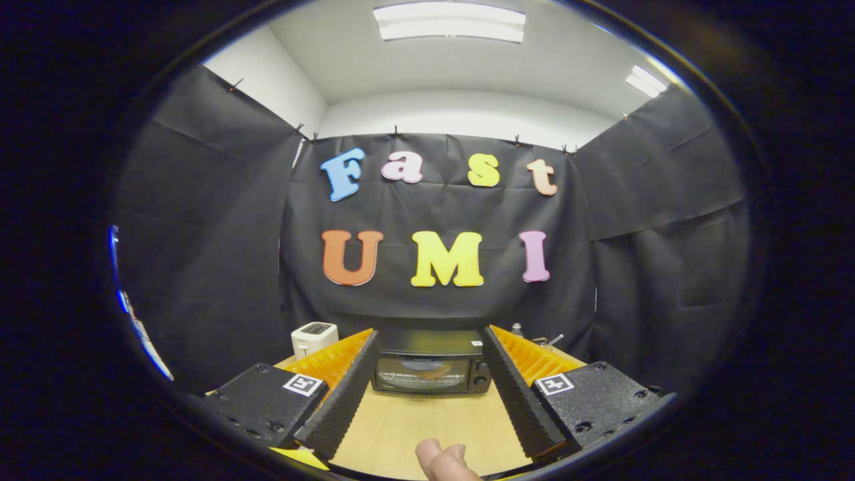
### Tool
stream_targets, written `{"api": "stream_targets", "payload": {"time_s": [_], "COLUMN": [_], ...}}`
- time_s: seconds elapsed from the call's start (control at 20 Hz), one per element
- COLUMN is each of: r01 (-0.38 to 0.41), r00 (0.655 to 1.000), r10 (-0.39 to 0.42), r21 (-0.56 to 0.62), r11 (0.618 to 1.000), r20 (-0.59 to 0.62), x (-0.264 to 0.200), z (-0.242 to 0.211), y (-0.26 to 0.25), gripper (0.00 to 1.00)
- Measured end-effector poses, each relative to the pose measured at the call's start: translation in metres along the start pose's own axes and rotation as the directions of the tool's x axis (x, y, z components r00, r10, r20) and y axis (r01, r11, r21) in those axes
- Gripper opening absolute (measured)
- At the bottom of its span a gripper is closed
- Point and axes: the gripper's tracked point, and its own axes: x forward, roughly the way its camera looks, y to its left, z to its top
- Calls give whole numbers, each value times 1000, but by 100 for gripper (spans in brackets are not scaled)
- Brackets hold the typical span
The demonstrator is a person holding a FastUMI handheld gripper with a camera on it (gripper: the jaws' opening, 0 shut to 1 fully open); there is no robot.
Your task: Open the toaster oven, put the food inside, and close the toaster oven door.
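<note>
Lower left of the frame: a small white toaster [313,337] sits on the wooden table [427,427], at the table's far left corner against the black cloth wall, just beyond the left finger's tip.

Lower centre: the gripper [431,347] is wide apart, nothing held, its 2 fingers [347,394] running forward and framing the toaster oven [431,364]. The oven stands at the far end of the table, seen between the fingertips and beyond them, not touched. Its door is shut; through the glass something orange-brown shows inside, too blurred to tell what it is. 2 round knobs [479,374] sit 1 above the other on the oven's right side. Bare tabletop lies between the fingers, from the oven back toward the camera.

Bottom centre: a person's fingertip [444,461] pokes up between the finger bases.

Lower right: small metal items [534,336] show above the right finger against the wall; too small to identify.

Top of the frame: white ceiling with 2 light panels [449,21].
</note>
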Motion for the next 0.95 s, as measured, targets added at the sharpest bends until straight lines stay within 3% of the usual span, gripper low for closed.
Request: {"api": "stream_targets", "payload": {"time_s": [0.4, 0.95], "r01": [47, 74], "r00": [998, 993], "r10": [-46, -67], "r21": [50, 69], "r11": [998, 995], "r20": [-33, -100], "x": [-8, 5], "z": [31, 12], "y": [-30, -30], "gripper": [100, 100]}}
